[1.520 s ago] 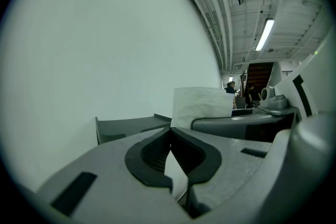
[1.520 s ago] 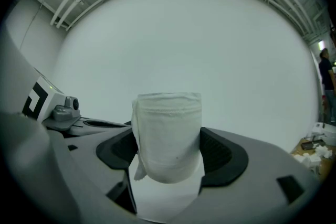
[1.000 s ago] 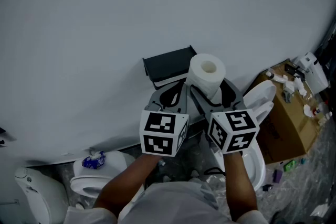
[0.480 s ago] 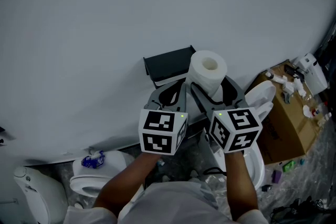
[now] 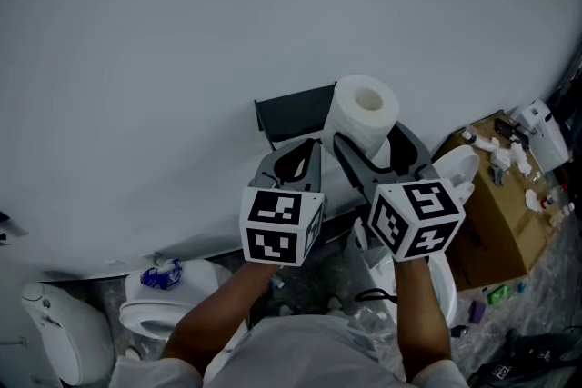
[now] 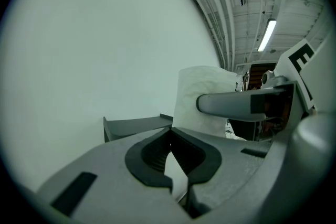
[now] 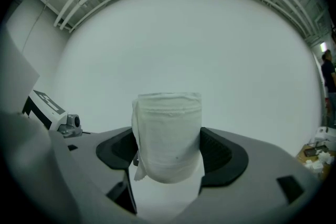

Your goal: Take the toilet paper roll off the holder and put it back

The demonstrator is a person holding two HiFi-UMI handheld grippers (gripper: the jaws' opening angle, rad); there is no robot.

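A white toilet paper roll (image 5: 364, 115) stands upright between the jaws of my right gripper (image 5: 368, 139), which is shut on its sides. In the right gripper view the roll (image 7: 168, 136) fills the gap between the dark pads, a loose sheet edge hanging at its left. The dark grey holder (image 5: 293, 114), a small shelf-like bracket, is fixed to the wall just left of the roll. My left gripper (image 5: 303, 157) is shut on nothing, just below the holder (image 6: 135, 126). The left gripper view shows the roll (image 6: 202, 97) to its right.
A plain white wall (image 5: 182, 32) fills the background. Below stand toilets at the lower left (image 5: 150, 315) and under my right arm (image 5: 447, 186). A cardboard box (image 5: 498, 218) topped with small clutter sits at the right.
My right gripper has carried the roll slightly up and to the right. The left gripper has stayed almost still.
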